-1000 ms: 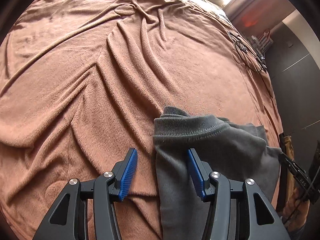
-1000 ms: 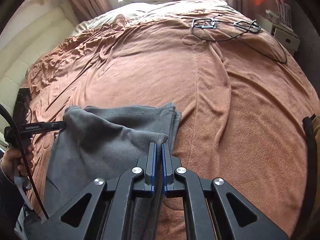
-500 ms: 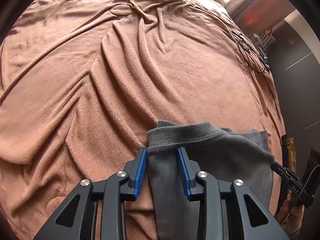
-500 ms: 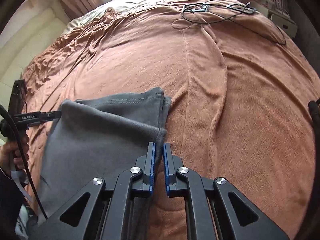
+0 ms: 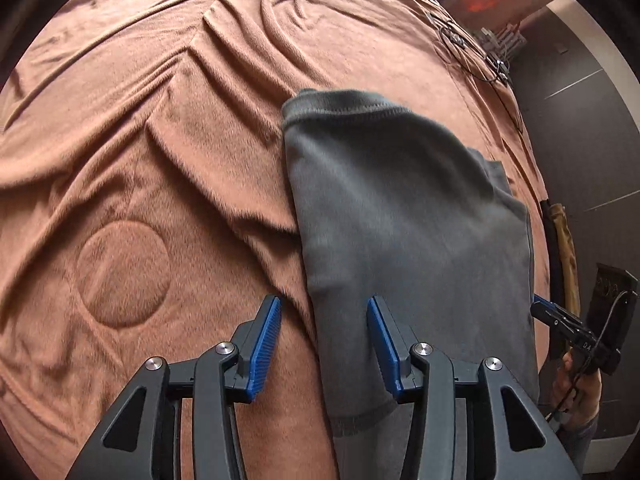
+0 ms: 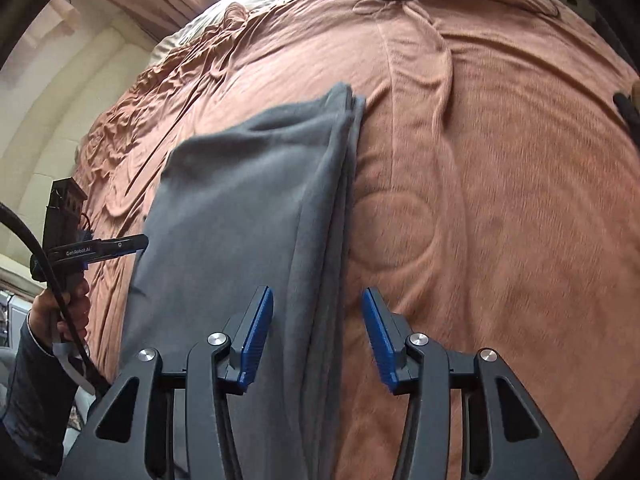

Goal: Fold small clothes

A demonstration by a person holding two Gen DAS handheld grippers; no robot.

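Garment [image 6: 248,208] released; right gripper [image 6: 318,334] fingers now opening.

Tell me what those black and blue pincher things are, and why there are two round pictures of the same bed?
Those pinchers are grabbing tools. A person holds one in each hand, and each tool carries a little camera looking along its two blue fingers. That gives two round pictures: one from the left tool and one from the right tool.

On the bed lies a brown blanket. On it rests a grey piece of clothing, already folded over. From the right camera you can see the person's hand gripping the other tool.

Right now nothing is held. Both tools are opening their fingers. An edge of the grey cloth sits in each gap, but the blue pads do not squeeze it.
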